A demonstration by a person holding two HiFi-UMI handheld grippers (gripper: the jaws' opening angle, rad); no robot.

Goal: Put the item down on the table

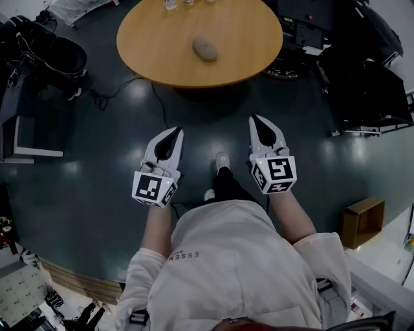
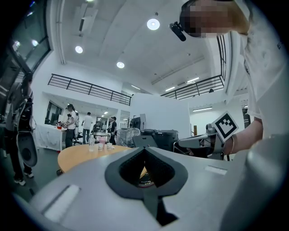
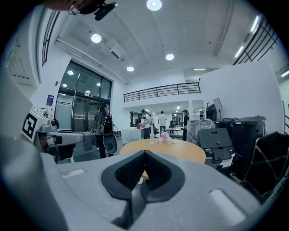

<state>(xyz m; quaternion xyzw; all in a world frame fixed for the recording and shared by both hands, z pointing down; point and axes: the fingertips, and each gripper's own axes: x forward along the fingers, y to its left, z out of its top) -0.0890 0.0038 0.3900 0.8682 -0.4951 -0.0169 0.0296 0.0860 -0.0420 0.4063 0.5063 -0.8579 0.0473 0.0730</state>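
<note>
1. At the far left, black equipment [image 1: 61,58] stands on the dark grey floor [image 1: 97,149].
2. The white two-jaw left gripper [image 1: 177,132] is held level over the floor, on the near side of the table and left of the person's light shoe [image 1: 222,161]. In the left gripper view its jaws are pressed together at the tips. The dark pads meet there and nothing is pinched between them. Only a sliver of the table edge shows through the spade-shaped gap behind the tips.
3. The round wooden table [image 1: 162,52] stands further away, ahead of both grippers. The grey oval lump [image 1: 205,48] lies on the tabletop near its middle, touching neither gripper and well apart from both. Small clear glasses [image 1: 171,4] stand at the table's far edge.
4. The white two-jaw right gripper [image 1: 255,120] is right of the shoe and points toward the table, tilted slightly down. Its jaws are also closed tip to tip, with no object between the pads. It touches nothing.
5. At the right, near the person, a brown cardboard box [image 1: 362,220] sits on the floor.
</note>
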